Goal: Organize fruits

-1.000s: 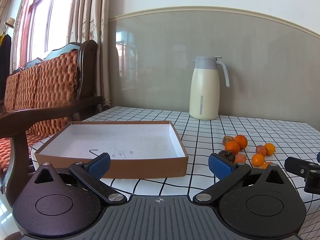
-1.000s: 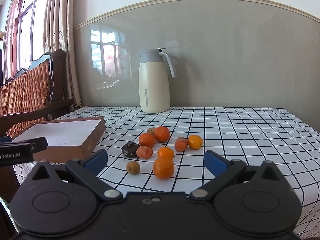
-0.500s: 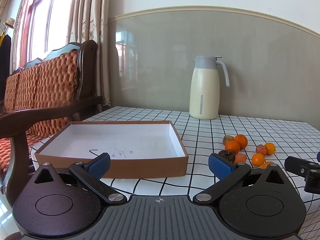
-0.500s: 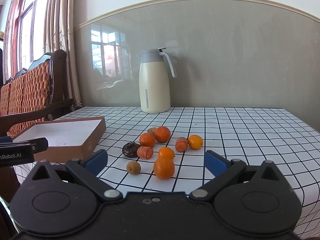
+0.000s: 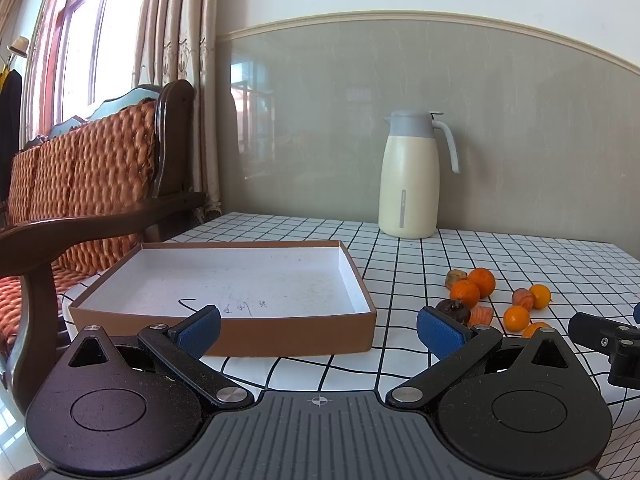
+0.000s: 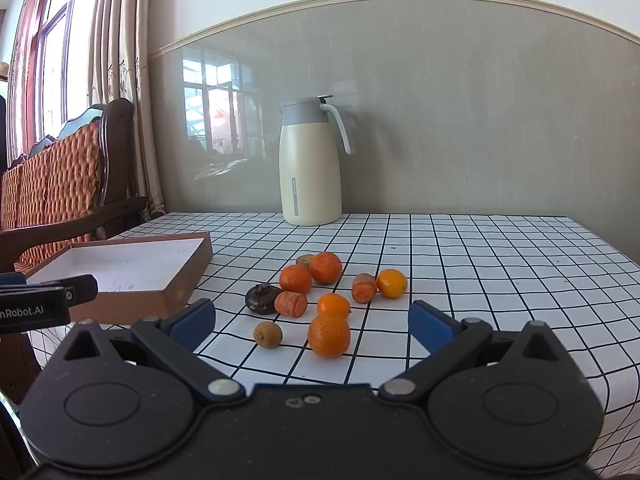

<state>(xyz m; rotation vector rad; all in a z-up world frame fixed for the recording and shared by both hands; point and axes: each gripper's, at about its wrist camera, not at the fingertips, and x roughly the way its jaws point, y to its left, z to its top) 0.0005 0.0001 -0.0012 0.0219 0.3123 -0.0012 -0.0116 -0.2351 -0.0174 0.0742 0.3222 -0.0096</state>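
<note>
On the checked tablecloth (image 6: 480,264) lies a loose cluster of fruit: five orange citrus, two reddish-orange cut pieces, one dark round fruit (image 6: 262,299), one small brown fruit (image 6: 267,334), and one greenish-brown one (image 6: 305,260) half hidden at the back, ten pieces in all; the largest orange (image 6: 329,335) sits nearest the camera, just beside the small brown fruit. One shallow cardboard box (image 5: 240,288) stands to the left of the cluster, apart from it, holding nothing; dark handwriting shows on its white floor, but it cannot be read. One cream jug (image 6: 311,164) with a grey lid stands upright by the wall.

The left gripper (image 5: 320,330) is spread wide, gripping nothing, its blue pads above the box's near wall; lettering on its side, seen from the right wrist, reads "nRobot.AI", the start cut off. The right gripper (image 6: 312,322) is likewise spread wide and holds nothing; the largest orange lies between its pads in view, whether touching I cannot tell.
</note>
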